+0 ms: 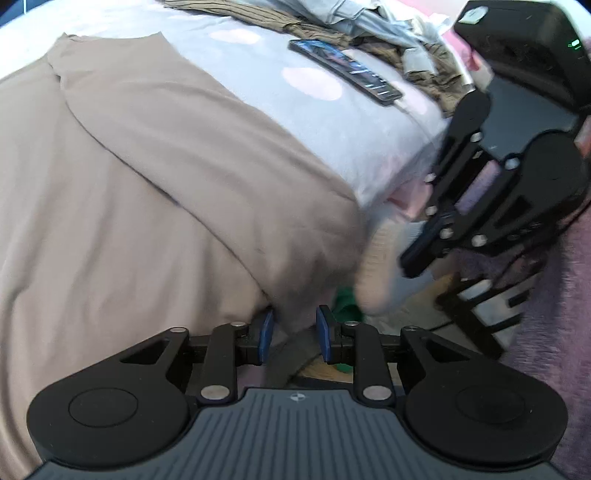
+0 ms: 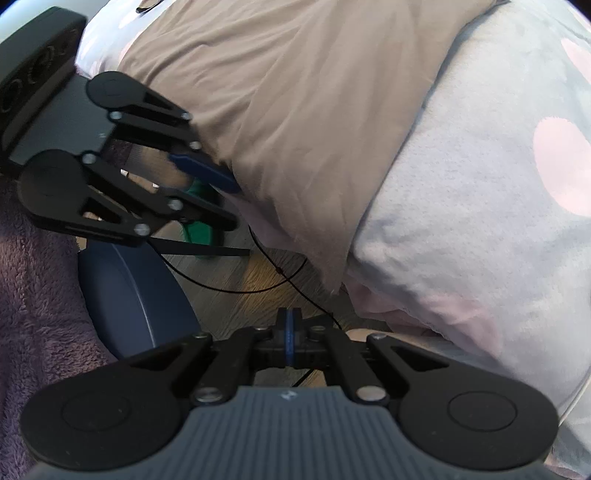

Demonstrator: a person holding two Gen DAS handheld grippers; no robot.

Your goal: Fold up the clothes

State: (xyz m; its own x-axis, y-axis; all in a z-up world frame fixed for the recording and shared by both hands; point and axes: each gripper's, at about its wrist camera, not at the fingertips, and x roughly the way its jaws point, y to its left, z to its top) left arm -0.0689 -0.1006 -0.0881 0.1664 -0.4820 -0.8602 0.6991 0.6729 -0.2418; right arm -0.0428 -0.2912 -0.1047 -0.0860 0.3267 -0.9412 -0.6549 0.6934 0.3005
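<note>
Hanging over the near edge of the bed, the tan garment (image 1: 155, 177) drapes past the mattress corner, and its lower hem is hidden behind the left gripper (image 1: 294, 334). Left jaws stand narrowly apart; whether the cloth edge lies between the blue pads (image 1: 266, 334) cannot be told, since that spot is blurred. Right gripper (image 2: 289, 341) has its pads pressed together with nothing seen between them. It sits low, off the bed's edge, above wood floor (image 2: 258, 273).

Something pale and blurred lies beside the right gripper in the left wrist view; hard to make out. A green object (image 2: 199, 221) on the floor is mostly covered by the left gripper's linkage.

Bed cover (image 2: 461, 206) is pale grey-blue with pink spots. A phone (image 1: 345, 72) lies on it, far side, near a heap of other clothes (image 1: 369, 26). A thin black cable (image 2: 266, 280) loops over the floor. Purple fleece (image 2: 33, 288) fills the left edge.
</note>
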